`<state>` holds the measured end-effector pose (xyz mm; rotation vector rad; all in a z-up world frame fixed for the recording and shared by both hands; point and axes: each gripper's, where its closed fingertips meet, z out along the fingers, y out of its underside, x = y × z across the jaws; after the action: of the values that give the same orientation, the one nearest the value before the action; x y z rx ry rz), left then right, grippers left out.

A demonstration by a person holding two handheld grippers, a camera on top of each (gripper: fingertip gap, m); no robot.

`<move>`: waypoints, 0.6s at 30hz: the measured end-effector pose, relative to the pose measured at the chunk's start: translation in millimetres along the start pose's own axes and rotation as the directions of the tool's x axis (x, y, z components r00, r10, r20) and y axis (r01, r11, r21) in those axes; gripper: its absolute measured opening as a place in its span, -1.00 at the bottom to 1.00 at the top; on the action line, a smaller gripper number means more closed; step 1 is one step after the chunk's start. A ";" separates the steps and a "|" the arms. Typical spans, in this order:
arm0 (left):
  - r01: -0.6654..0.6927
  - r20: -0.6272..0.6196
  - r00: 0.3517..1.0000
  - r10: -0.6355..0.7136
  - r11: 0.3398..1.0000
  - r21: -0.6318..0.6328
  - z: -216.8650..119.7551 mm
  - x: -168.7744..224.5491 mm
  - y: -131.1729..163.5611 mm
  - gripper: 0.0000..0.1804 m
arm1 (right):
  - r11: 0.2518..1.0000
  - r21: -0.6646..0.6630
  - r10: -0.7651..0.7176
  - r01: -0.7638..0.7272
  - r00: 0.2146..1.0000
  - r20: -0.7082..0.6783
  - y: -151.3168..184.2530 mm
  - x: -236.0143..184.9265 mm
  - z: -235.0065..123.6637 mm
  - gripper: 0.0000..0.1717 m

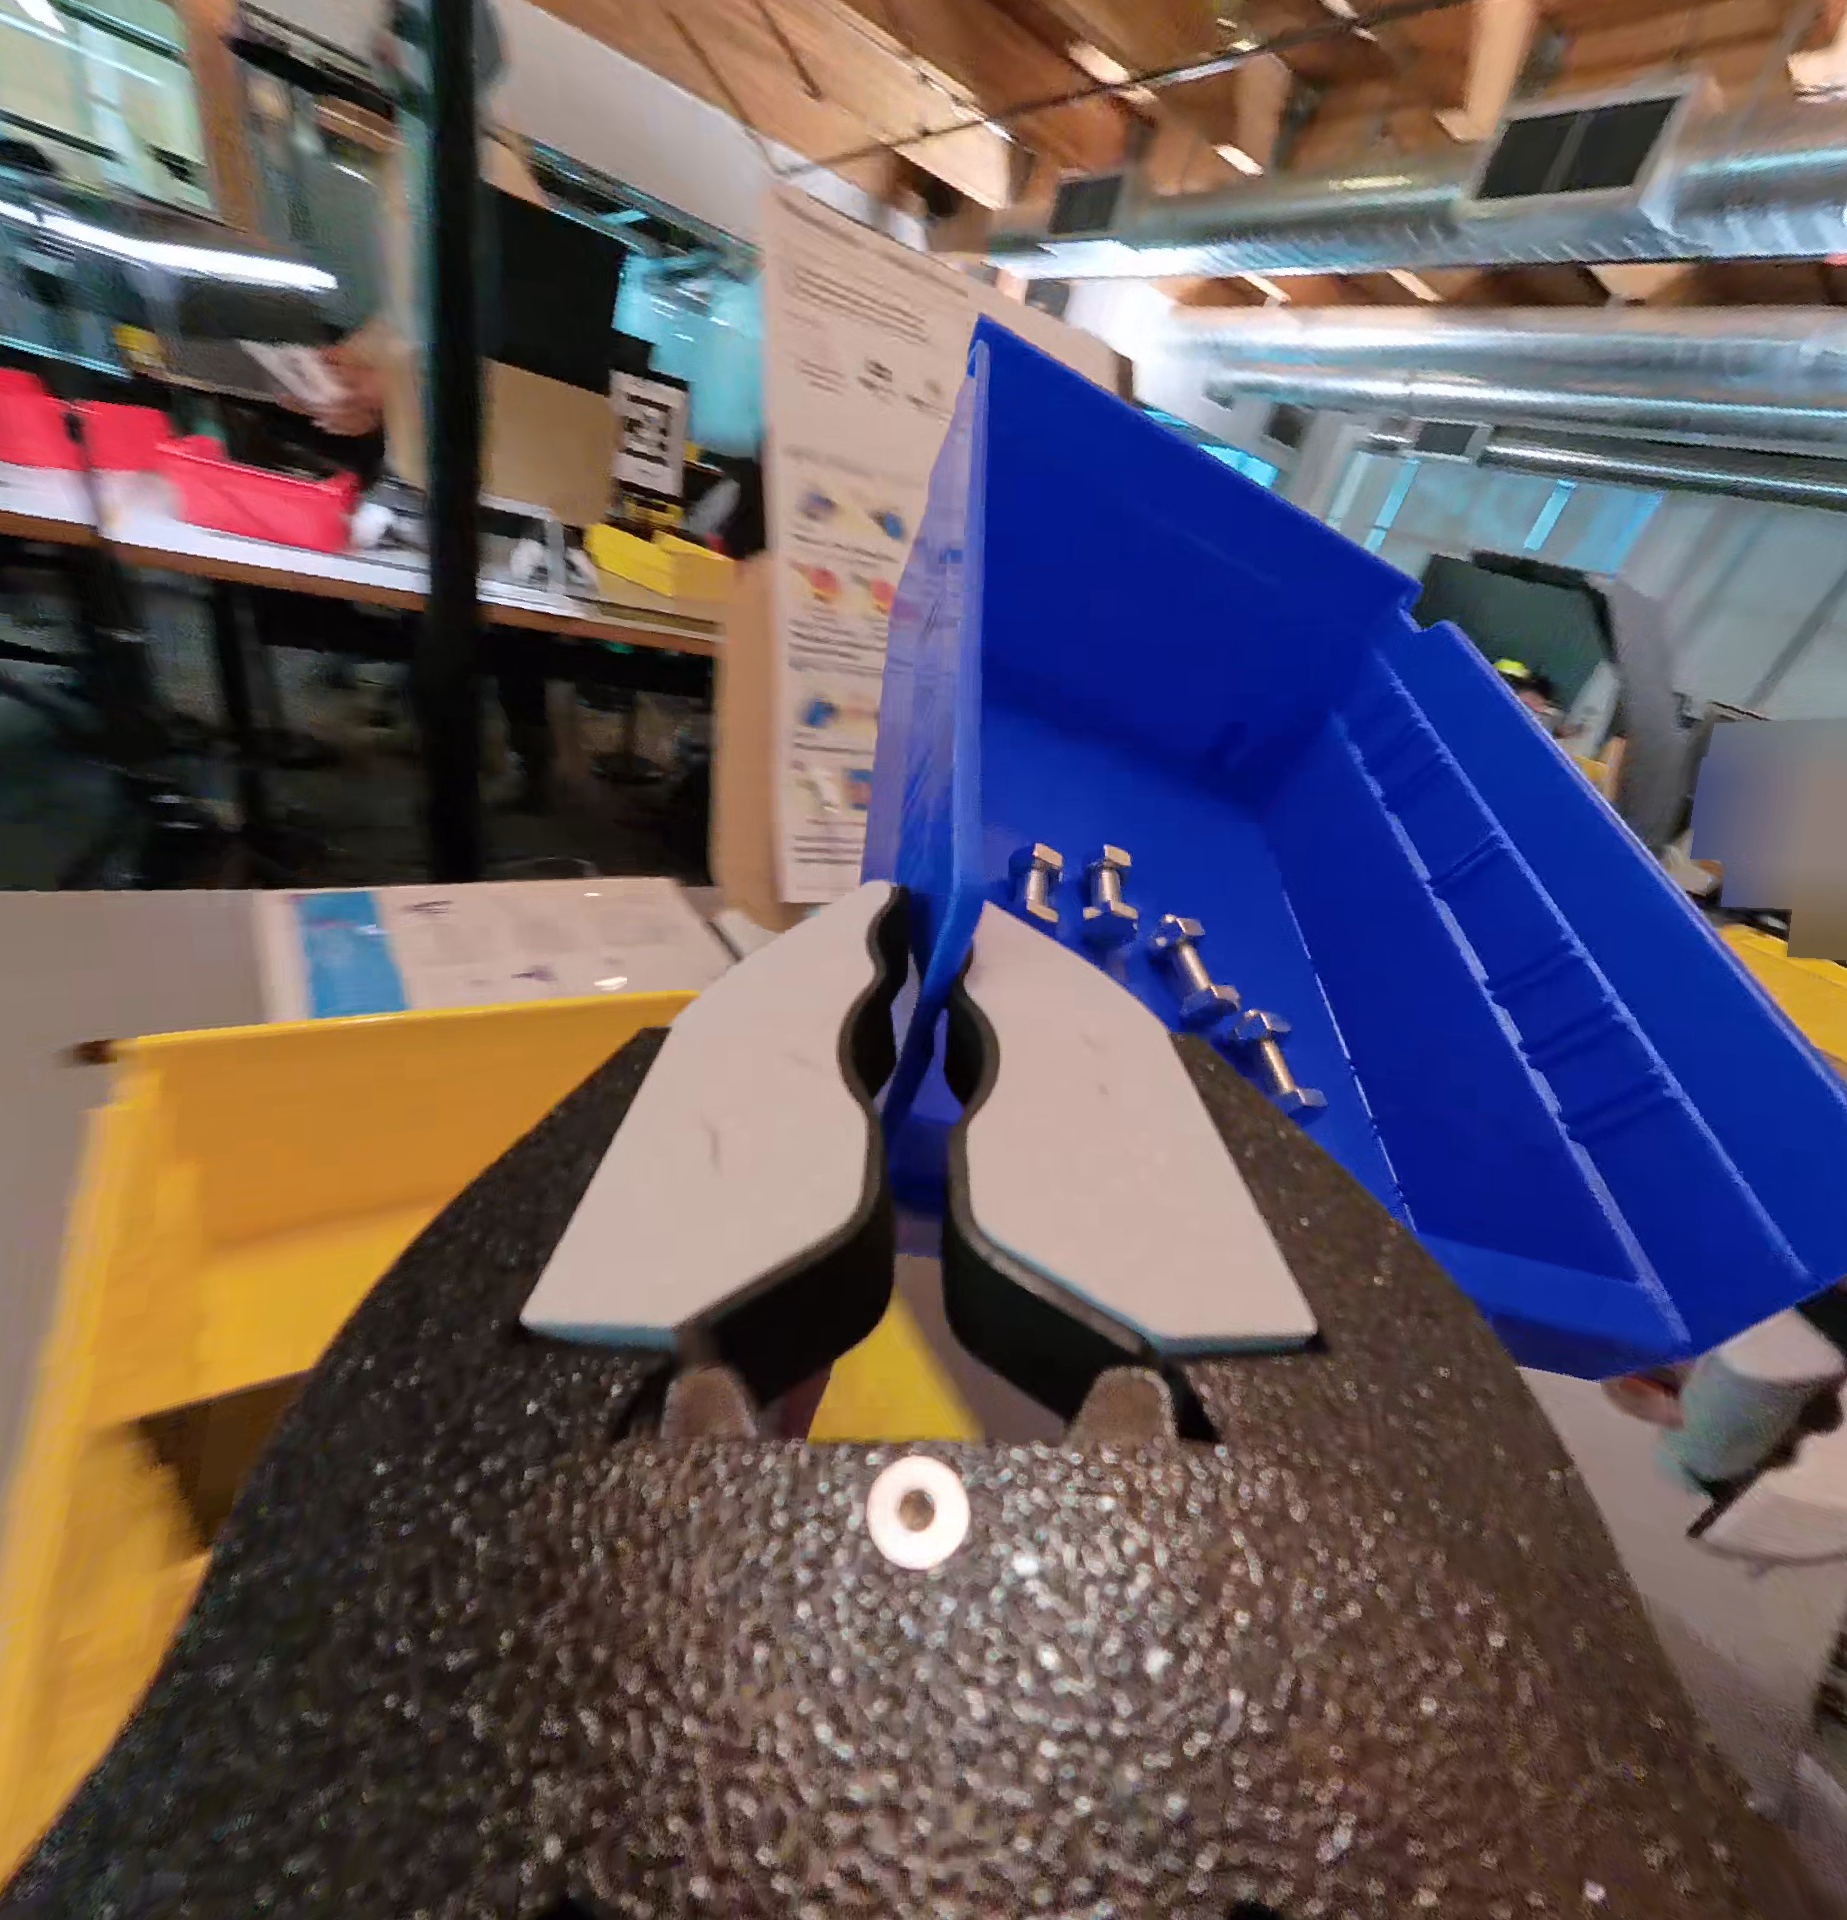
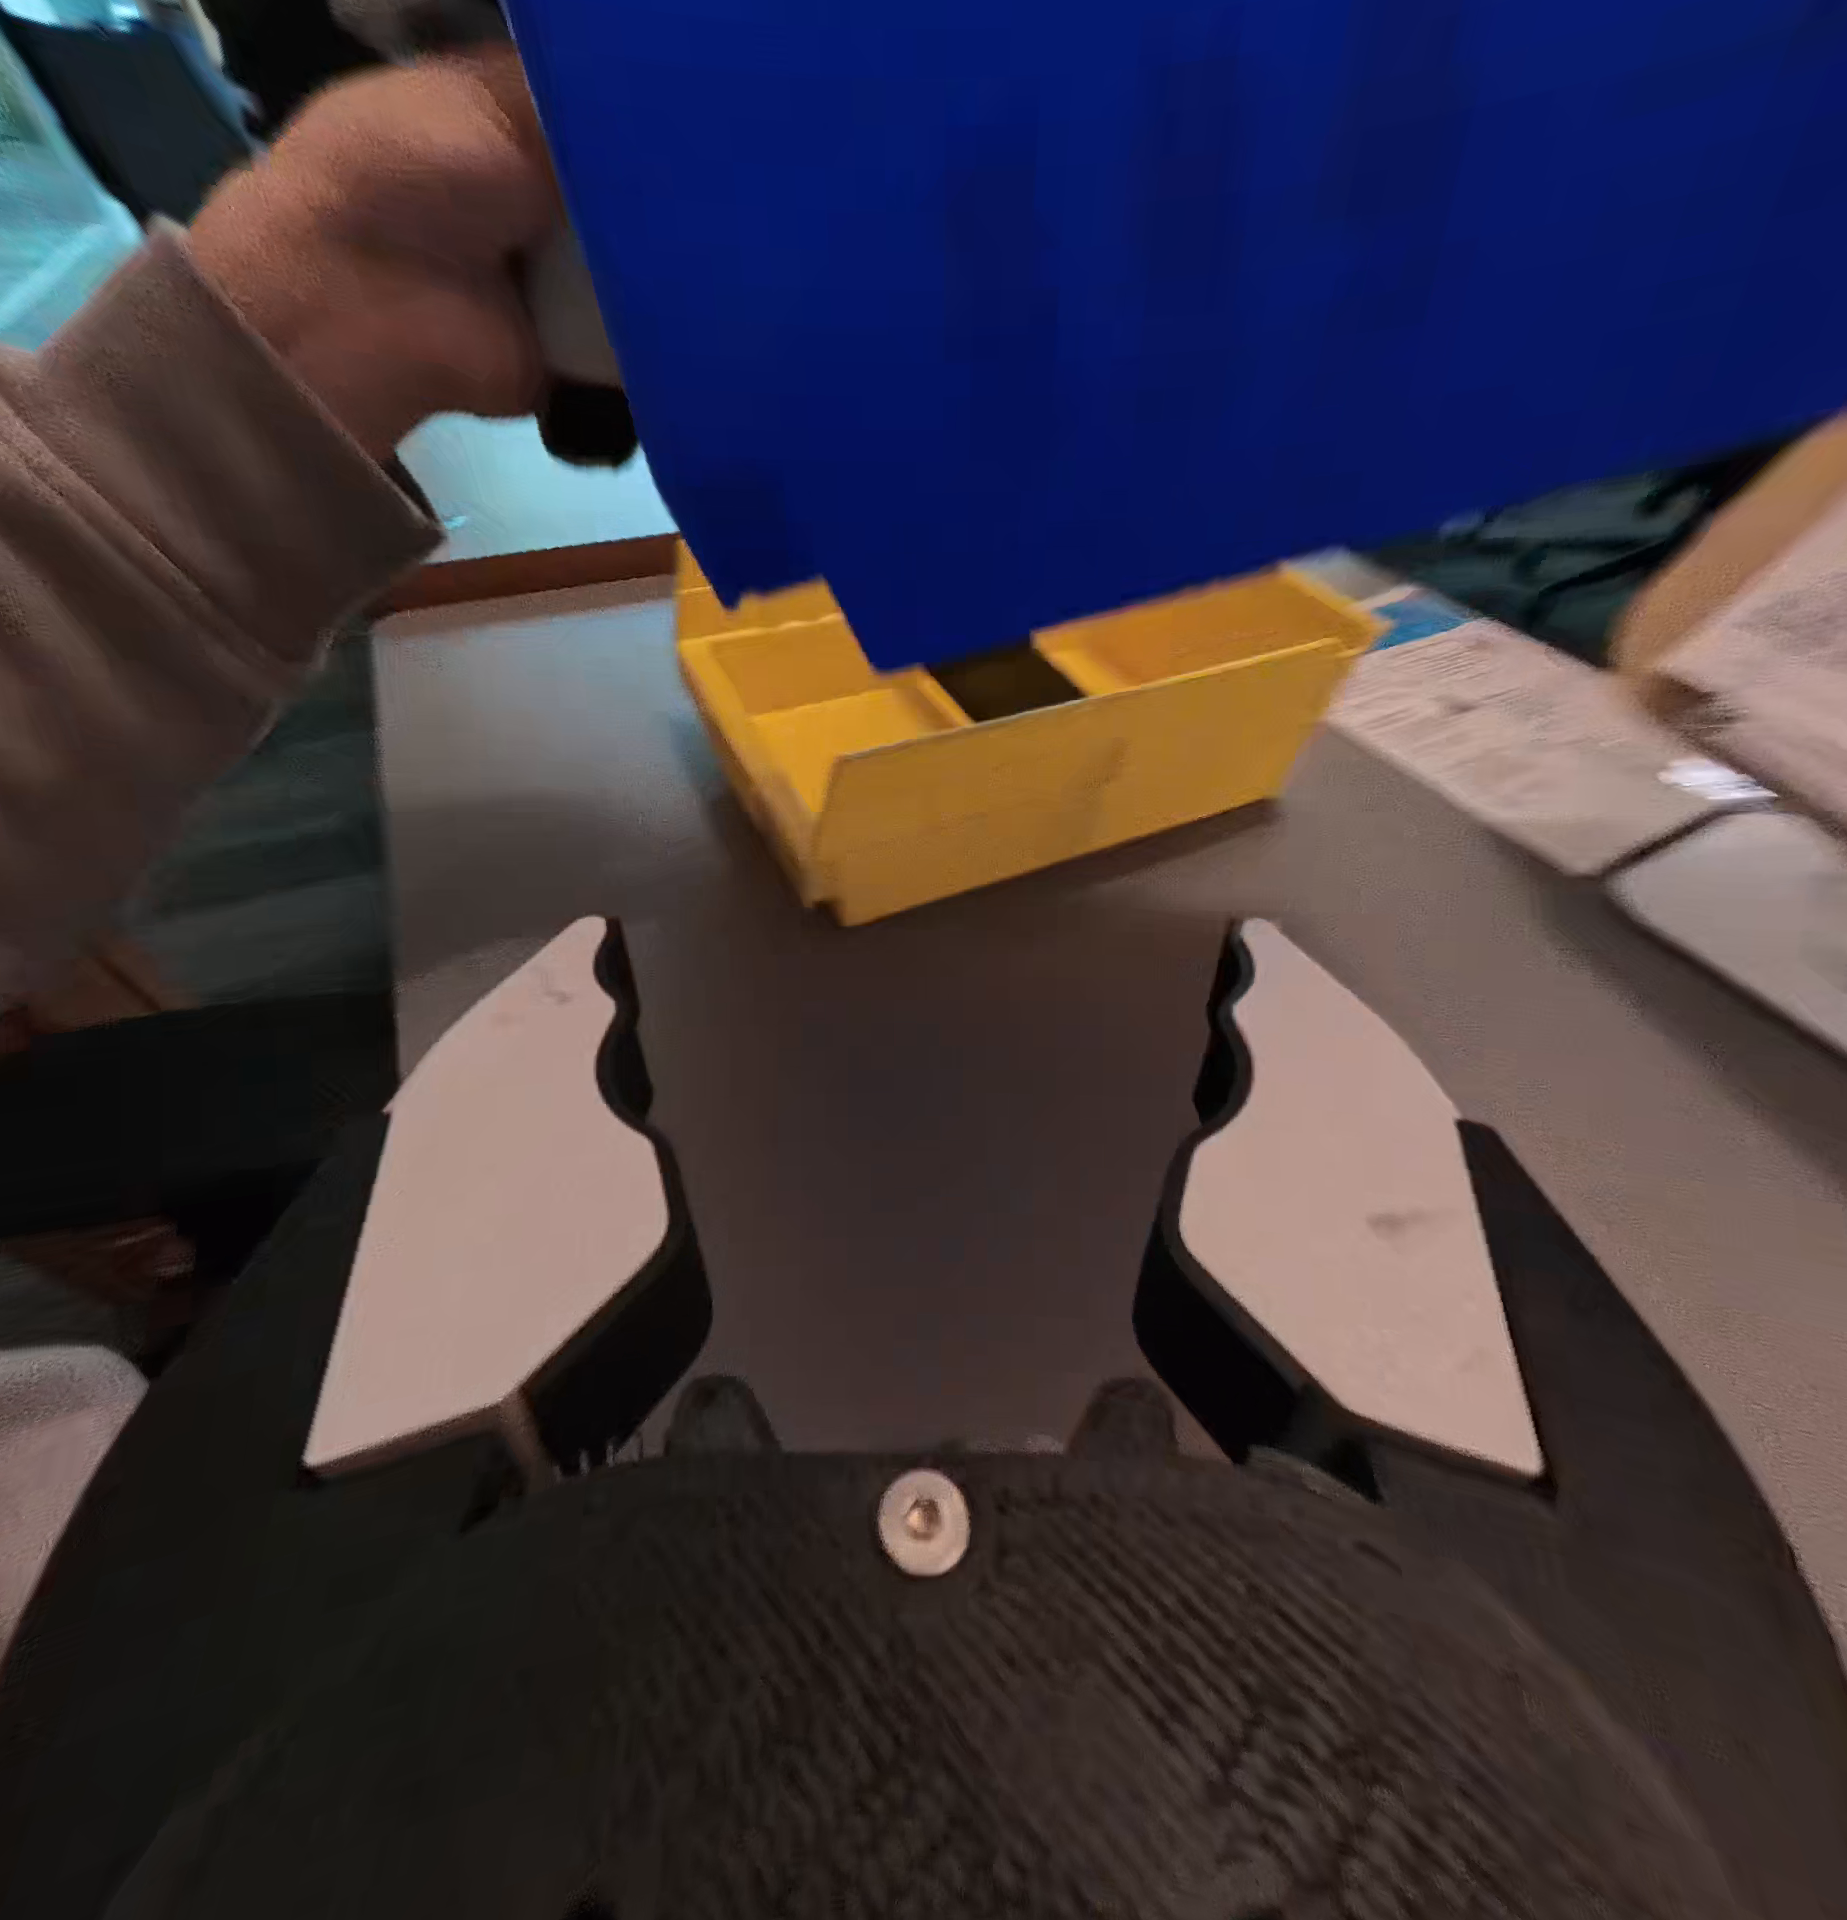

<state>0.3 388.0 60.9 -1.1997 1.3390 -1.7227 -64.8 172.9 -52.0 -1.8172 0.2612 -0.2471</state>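
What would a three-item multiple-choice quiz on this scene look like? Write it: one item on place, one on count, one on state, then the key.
1. The blue bin is: A flat on the table; B lifted and tilted above the yellow bin; C on the floor.
2. Metal bolts inside it: A one; B four; C nine.
3. The right gripper is: A open, holding nothing; B shut on a bolt; C shut on paper.

B, it hangs over the yellow bin; B, four lie in a row; A, only bare table lies between its spread fingers.

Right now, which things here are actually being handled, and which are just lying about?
In use:
- left tongs, clamped on blue bin wall, tilted
- metal bolts inside it
- yellow bin beneath
- right tongs, open, holding nothing

Lying about:
- papers
- red bins
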 end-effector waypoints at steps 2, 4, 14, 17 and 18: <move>-0.002 0.089 0.996 0.000 1.000 0.022 -34.3 -32.8 -17.6 -0.96 | 0.996 -0.037 0.080 -0.079 0.997 0.009 2.7 -3.4 46.9 0.20; 0.016 0.175 0.984 -0.020 1.000 0.026 -66.1 -61.3 -25.6 -0.96 | 0.988 -0.075 0.131 -0.133 0.991 -0.038 3.0 2.5 87.5 0.22; 0.011 0.508 0.861 -0.030 0.999 0.039 -200.2 -171.1 -33.1 -0.95 | 0.873 -0.257 0.355 -0.414 0.902 -0.245 31.6 31.8 227.4 0.10; 0.004 0.569 0.822 -0.039 0.998 0.063 -226.4 -187.6 -34.2 -0.95 | 0.835 -0.341 0.351 -0.432 0.895 -0.276 62.7 31.9 243.0 0.15; 0.001 0.582 0.812 -0.039 0.998 0.065 -232.7 -191.4 -33.1 -0.95 | 0.832 -0.368 0.326 -0.415 0.903 -0.281 72.2 33.7 243.2 0.09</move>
<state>-141.0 653.9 25.6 -1.5467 0.8878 -1.2333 37.4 367.7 -182.8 -2.1180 0.8682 -0.1054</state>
